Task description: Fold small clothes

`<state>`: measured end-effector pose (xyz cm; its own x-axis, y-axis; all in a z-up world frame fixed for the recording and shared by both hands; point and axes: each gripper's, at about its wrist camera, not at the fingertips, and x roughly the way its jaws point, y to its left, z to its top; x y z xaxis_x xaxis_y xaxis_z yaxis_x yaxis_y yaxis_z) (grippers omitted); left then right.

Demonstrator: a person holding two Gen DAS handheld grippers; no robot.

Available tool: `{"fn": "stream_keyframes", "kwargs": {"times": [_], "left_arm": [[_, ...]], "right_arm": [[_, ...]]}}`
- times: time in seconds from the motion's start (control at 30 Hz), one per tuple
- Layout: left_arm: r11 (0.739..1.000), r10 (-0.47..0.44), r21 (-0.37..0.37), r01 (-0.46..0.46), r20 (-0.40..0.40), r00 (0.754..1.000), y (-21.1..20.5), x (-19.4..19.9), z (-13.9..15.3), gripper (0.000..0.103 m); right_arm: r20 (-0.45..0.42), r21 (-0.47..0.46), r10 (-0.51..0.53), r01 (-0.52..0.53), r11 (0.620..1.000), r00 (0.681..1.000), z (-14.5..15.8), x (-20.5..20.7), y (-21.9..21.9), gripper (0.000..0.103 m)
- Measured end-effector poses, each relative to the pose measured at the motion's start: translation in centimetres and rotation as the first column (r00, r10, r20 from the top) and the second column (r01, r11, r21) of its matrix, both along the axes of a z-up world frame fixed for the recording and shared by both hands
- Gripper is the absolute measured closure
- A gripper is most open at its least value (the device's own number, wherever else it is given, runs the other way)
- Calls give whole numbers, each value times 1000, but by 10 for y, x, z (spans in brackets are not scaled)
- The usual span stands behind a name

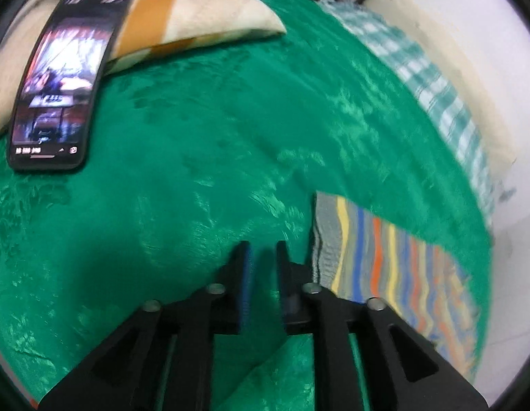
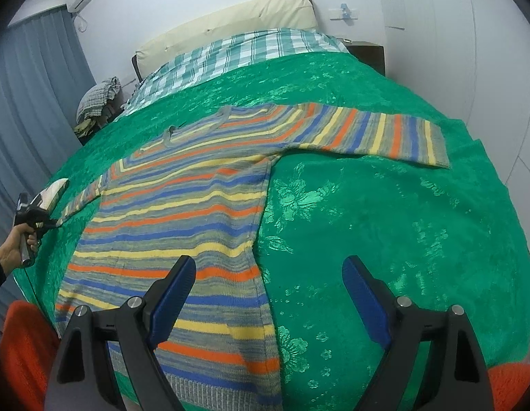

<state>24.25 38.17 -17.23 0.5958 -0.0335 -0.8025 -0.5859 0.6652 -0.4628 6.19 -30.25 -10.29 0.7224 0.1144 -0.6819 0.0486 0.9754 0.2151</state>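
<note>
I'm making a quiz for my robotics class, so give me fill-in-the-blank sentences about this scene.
1. The striped sweater lies flat on a ____ bedspread.
2. The right gripper has its jaws ____.
3. The phone leans on a ____.
4. The left gripper is beside the sweater's ____.

Missing words: green; open; pillow; sleeve

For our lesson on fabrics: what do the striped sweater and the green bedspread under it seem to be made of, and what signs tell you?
Striped sweater: looks like knitted yarn, matte; ribbed hem and cuff and fine knit rows show. Whether wool or acrylic cannot be told.
Green bedspread: seems a woven jacquard or plush with some sheen; raised flower patterns catch the light.
</note>
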Motion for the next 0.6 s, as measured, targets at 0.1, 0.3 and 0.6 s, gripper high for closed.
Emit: {"fn": "stream_keyframes", "kwargs": {"times": [0.1,0.3,0.6], "left_arm": [[996,-60,-66,67,101,993,0,-8,6,45],[957,-278,113,268,87,957,-58,25,23,32],[907,-272,289,307,-156,950,-79,44,-9,28]], "right_arm": [[-9,6,2,-2,1000,1000,-2,2,0,16],[-19,-29,16,-16,999,1000,-4,4,8,16],[-41,-86,21,-25,996,999,-9,6,17,16]]}}
